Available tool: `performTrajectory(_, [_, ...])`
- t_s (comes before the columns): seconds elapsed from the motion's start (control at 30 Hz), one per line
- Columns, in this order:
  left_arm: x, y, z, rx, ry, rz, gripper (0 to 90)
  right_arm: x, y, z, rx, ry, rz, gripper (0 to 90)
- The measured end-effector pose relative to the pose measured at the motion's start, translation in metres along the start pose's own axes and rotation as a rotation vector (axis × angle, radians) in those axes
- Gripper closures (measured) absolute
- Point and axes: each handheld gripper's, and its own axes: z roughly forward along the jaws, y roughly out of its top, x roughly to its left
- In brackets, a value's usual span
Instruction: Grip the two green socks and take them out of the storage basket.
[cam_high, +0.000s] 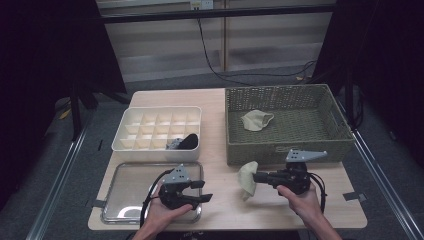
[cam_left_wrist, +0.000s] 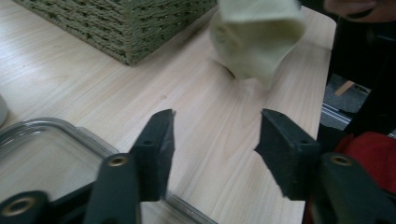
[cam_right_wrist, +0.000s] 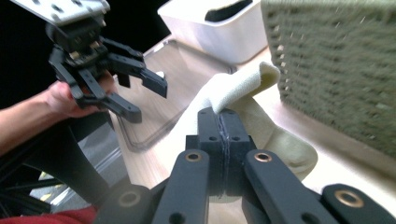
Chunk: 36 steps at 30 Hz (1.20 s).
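The high view looks forward and down over the whole bench (cam_high: 225, 205). Each gripper view sits close behind its tongs, low over the bench. All three share the pale sock (cam_high: 248, 179).

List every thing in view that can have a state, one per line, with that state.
Right gripper: shut on the pale sock.
Pale sock: held, hanging, lower end at the tabletop.
Left gripper: open, nothing between its jaws.
Wicker basket: open-topped, one pale sock lying inside.
White divided box: dark socks in one corner compartment.
Clear tray: lying flat, nothing in it.
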Motion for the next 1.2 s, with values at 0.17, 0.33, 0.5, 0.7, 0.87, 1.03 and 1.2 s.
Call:
performTrajectory(0.17, [0.001, -0.001, 0.002, 0.003, 0.0, -0.004, 50.9, -0.006, -0.006, 0.019, 0.056, 0.011, 0.006, 89.6])
performTrajectory(0.33, [0.003, -0.001, 0.003, 0.01, -0.003, 0.002, 55.9, -0.009, -0.01, 0.035, 0.1, 0.02, 0.008, 89.5])
performTrajectory(0.5, [0.003, 0.002, 0.011, 0.021, -0.024, 0.024, 62.9, -0.015, -0.014, 0.049, 0.124, 0.014, 0.014, 89.4])
performTrajectory(0.7, [0.003, 0.006, 0.023, 0.036, -0.04, 0.038, 67.0, -0.019, -0.019, 0.062, 0.166, 0.008, 0.007, 89.1])
performTrajectory(0.87, [0.003, 0.006, 0.035, 0.068, -0.053, 0.047, 68.9, -0.016, -0.026, 0.07, 0.203, 0.011, -0.005, 89.1])
performTrajectory(1.03, [0.003, 0.008, 0.044, 0.073, -0.067, 0.047, 72.3, -0.016, -0.032, 0.078, 0.242, 0.003, -0.012, 89.0])
performTrajectory(1.2, [0.004, 0.009, 0.054, 0.101, -0.084, 0.056, 77.1, -0.013, -0.037, 0.084, 0.267, 0.011, -0.021, 89.0])
